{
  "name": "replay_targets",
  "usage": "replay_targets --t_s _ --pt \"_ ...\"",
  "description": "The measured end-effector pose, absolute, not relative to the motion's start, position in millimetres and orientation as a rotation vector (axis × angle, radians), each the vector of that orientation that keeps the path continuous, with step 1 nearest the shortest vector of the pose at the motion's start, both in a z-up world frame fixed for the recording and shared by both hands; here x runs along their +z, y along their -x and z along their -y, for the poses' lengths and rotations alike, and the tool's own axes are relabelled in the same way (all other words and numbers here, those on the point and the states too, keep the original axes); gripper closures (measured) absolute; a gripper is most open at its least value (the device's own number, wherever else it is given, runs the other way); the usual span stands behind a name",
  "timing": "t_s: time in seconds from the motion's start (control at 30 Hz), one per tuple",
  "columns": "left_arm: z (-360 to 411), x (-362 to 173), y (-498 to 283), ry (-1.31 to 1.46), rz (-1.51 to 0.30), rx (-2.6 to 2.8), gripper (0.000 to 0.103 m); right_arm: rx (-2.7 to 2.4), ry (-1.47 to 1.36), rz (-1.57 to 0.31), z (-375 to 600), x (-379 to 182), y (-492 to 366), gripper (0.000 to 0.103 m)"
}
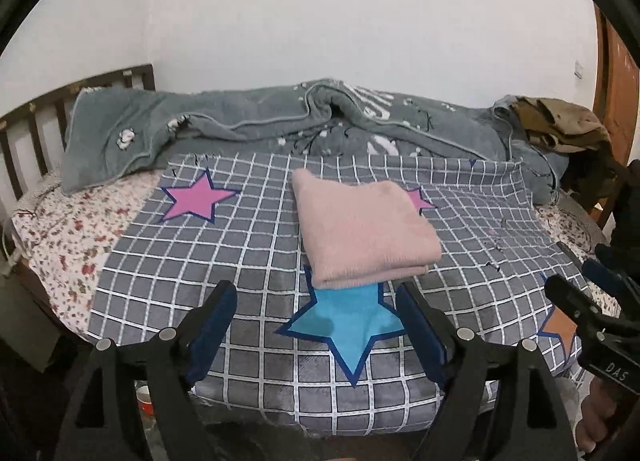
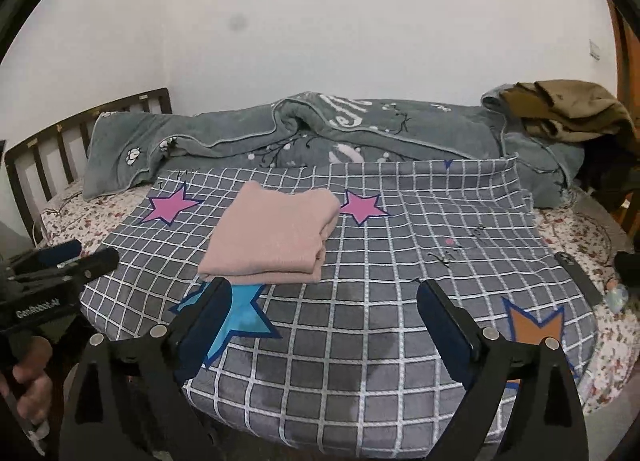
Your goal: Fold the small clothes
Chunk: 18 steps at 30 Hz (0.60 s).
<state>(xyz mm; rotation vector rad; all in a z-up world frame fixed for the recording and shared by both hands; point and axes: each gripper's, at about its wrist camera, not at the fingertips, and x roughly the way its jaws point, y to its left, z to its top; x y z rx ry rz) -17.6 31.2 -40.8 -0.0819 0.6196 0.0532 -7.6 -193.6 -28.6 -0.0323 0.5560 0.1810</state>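
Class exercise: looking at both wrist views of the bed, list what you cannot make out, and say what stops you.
- Blue star: its top point is hidden under the folded pink garment, in both views.
- Orange star: partly behind the right claw.
- What kind of garment the pink one is: hidden by the folding.

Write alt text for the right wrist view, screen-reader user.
A folded pink garment lies on a grey checked blanket with stars, just beyond the open, empty right gripper. The left gripper shows at the left edge, also holding nothing.
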Motion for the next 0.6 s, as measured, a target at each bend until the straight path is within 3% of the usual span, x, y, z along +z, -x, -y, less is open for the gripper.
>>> replay_targets --t_s 0.6 --pt "-17 -37 28 0.069 -0.614 0.062 0.022 0.155 0.025 -0.572 204 -24 26 0.01"
